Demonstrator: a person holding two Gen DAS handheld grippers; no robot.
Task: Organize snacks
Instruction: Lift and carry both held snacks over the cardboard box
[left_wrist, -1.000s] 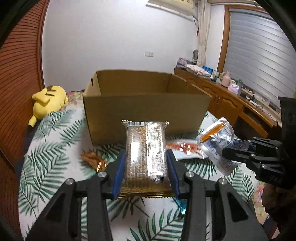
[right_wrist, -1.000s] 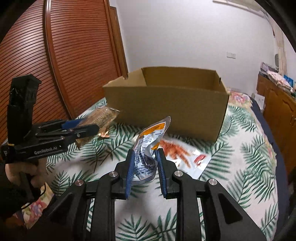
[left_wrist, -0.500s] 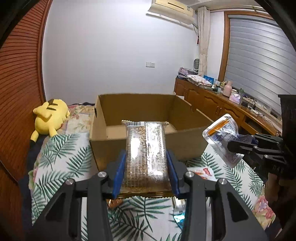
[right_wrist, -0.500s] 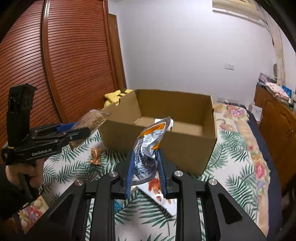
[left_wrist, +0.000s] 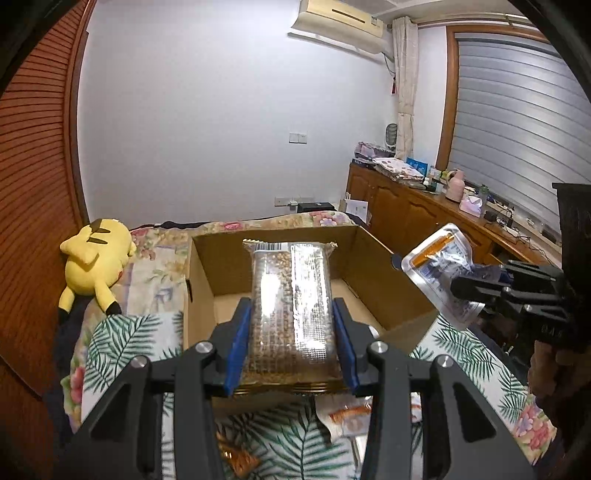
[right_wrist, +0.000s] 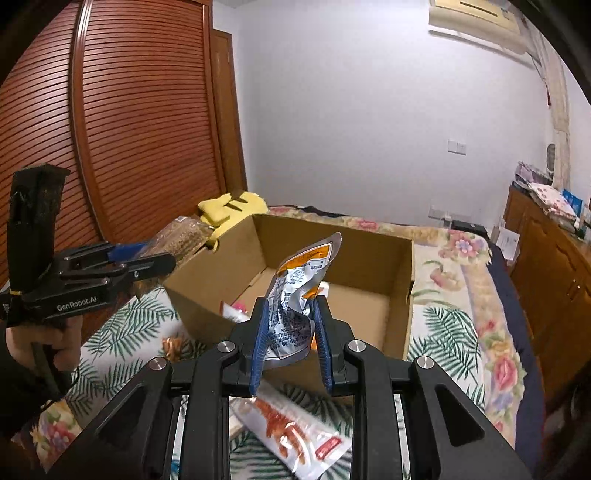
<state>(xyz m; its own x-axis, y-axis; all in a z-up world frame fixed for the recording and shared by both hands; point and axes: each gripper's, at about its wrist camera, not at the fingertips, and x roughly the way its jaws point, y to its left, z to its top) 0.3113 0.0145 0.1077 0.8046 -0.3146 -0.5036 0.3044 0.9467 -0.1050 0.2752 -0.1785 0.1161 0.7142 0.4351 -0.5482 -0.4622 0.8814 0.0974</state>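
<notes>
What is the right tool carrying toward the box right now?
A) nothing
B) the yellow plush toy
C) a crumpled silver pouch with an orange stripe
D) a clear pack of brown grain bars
C: in the right wrist view the right tool has its blue pads pressed on the crumpled silver pouch, held in front of the open cardboard box.
</notes>
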